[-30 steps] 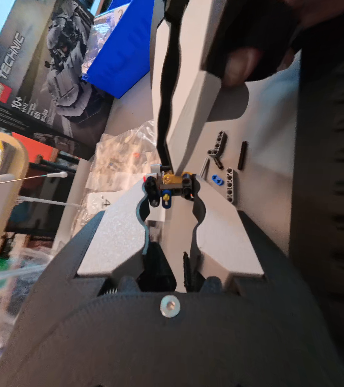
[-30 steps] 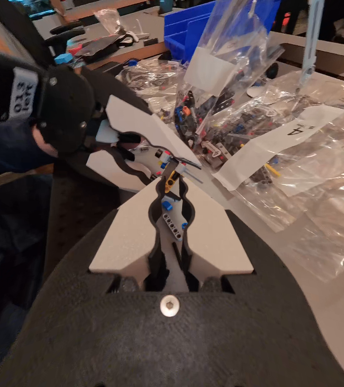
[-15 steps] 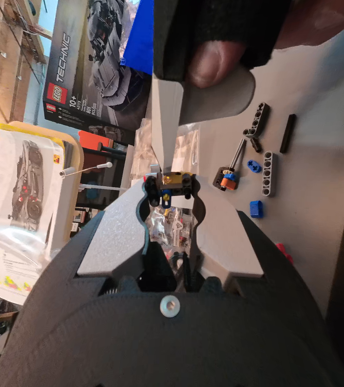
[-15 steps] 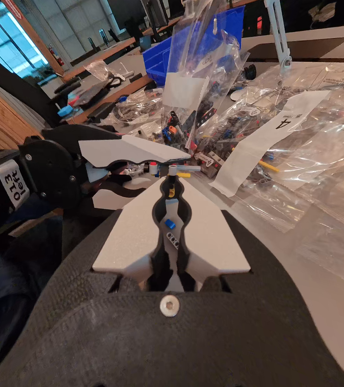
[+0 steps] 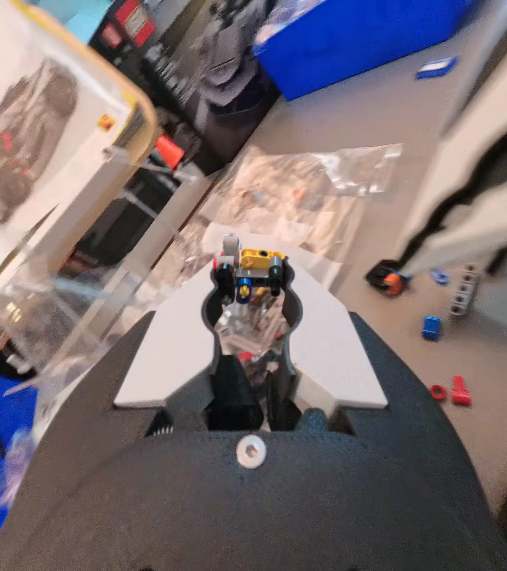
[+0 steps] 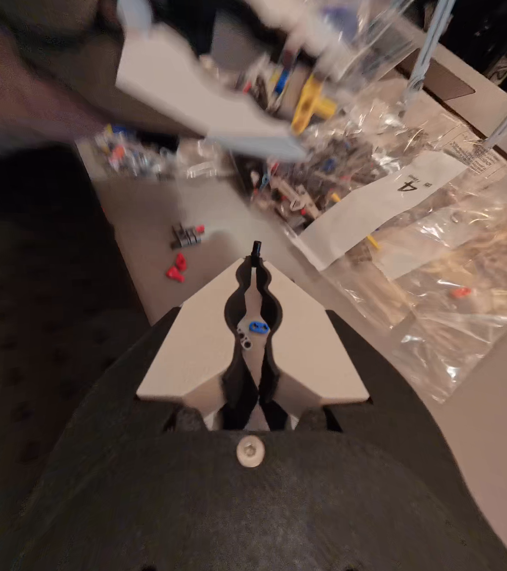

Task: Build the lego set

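Presently noted: left gripper (image 5: 250, 272) clamped narrow on yellow-and-grey sub-assembly (image 5: 250, 267), held above tabletop (image 5: 354, 123). Right gripper (image 6: 256, 262) pinched on one black pin (image 6: 256, 248). Judged step: pin insertion; alignment with an open hole required next. Counted near left: two red pieces (image 6: 176, 267), one grey-black cluster (image 6: 186, 236).

Black, grainy printed body filling the lower frame on the left gripper (image 5: 250, 268) and the right gripper (image 6: 256, 262) alike. Two pale grey angular fingers (image 5: 171, 352) with wavy black-lined inner edges. One silver screw (image 6: 250, 453) at lower centre. Black gear teeth (image 5: 161, 429) at lower left.
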